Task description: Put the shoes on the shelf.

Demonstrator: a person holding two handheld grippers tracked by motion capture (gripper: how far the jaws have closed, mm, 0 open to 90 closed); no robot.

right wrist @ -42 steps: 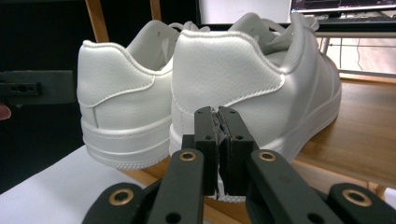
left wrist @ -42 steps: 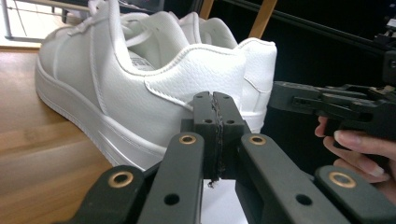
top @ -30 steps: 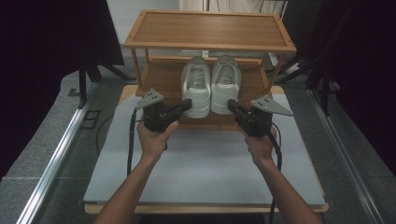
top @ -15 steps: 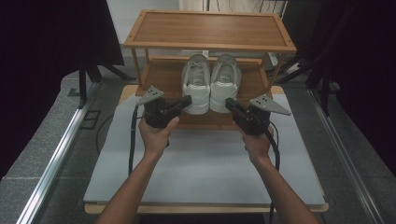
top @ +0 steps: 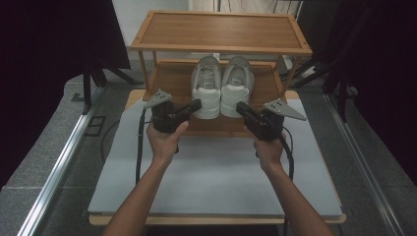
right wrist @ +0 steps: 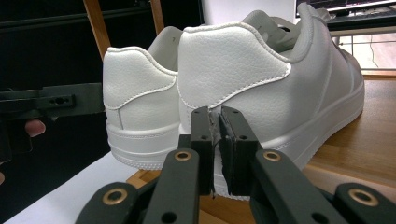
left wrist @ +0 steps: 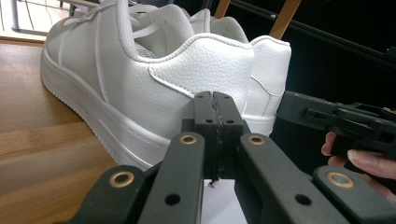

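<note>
- The rack's (top: 147, 34) lower shelf (top: 169, 81) holds two white shoes (top: 221, 86), heels outward.
- Left gripper (top: 196, 104) and right gripper (top: 240, 106) are clenched, empty, near the heels.

**Support surfaces and their contents**

The worktop (top: 211, 182) is a rectangular board with a pale grey-white covering and a wooden edge visible along its near side. A two-tier wooden shelf rack (top: 147, 73) stands at the far end of the worktop. The upper shelf (top: 219, 30) is a framed wooden panel. The lower shelf (top: 172, 81) carries a pair of white shoes, the left shoe (top: 206, 88) and the right shoe (top: 237, 86), placed side by side and touching, heels toward the person, toes toward the far side. Both stand upright on their soles. The floor (top: 44, 132) around the worktop is grey, with a metal rail (top: 64, 162) running along its left side.
</note>
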